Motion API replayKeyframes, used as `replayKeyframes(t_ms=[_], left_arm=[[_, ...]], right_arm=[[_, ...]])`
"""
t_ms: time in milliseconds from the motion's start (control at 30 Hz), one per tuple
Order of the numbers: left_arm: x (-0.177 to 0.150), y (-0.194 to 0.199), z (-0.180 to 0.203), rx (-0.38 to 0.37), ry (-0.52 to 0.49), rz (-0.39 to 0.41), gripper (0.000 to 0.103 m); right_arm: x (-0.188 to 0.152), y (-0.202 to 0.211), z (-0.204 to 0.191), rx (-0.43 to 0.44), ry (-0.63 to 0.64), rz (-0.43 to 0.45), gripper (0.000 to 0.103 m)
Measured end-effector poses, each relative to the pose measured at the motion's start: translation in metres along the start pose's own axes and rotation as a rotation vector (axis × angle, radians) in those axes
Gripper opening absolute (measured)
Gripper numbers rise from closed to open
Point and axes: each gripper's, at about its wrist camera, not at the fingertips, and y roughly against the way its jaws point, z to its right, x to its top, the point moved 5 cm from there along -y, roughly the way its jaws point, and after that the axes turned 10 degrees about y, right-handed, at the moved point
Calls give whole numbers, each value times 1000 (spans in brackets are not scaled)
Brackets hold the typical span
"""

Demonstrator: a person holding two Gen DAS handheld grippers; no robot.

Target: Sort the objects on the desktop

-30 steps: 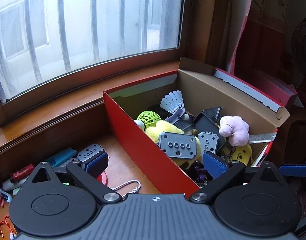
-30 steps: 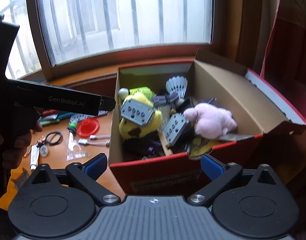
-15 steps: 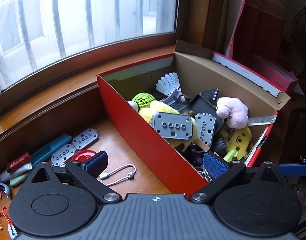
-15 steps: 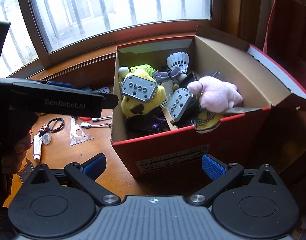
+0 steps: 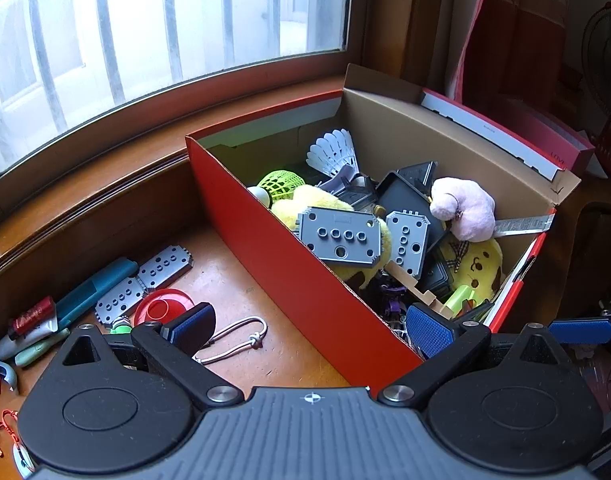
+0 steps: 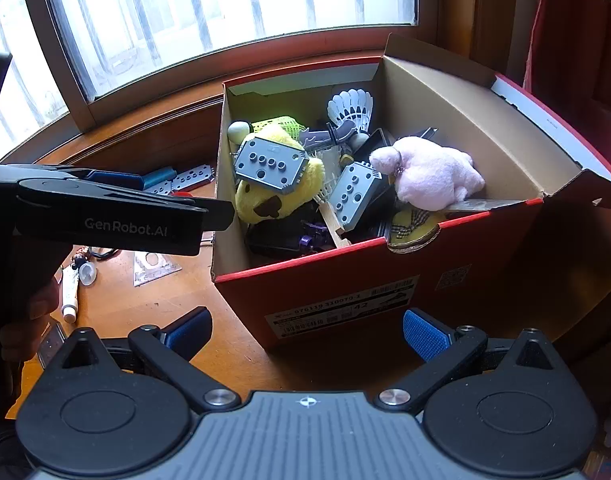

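Observation:
A red shoebox (image 5: 289,256) (image 6: 345,284) stands on the wooden desk, holding a yellow plush (image 6: 273,196), a pink plush (image 6: 429,172), grey stud plates (image 5: 339,236), shuttlecocks (image 5: 333,152) and dark parts. My left gripper (image 5: 309,326) is open and empty, straddling the box's near left wall. My right gripper (image 6: 305,330) is open and empty in front of the box's labelled end. The left gripper's body (image 6: 105,216) shows at the left of the right wrist view.
Left of the box on the desk lie two grey stud plates (image 5: 145,284), a red disc (image 5: 163,306), a teal case (image 5: 93,290), a white cord loop (image 5: 237,338), tubes (image 5: 29,320) and a clear set square (image 6: 153,266). A barred window (image 5: 145,40) runs behind.
Both grippers have drawn back and risen, so the box sits farther away in both views. More of the desk items show. Both stay open and empty.

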Motion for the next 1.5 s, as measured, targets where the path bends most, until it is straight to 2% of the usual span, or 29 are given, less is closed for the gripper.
replayKeyframes(t_ms=[1500], left_arm=[[-5, -6, 8, 18, -28, -28, 103]], right_arm=[[-3, -5, 4, -4, -13, -13, 103]])
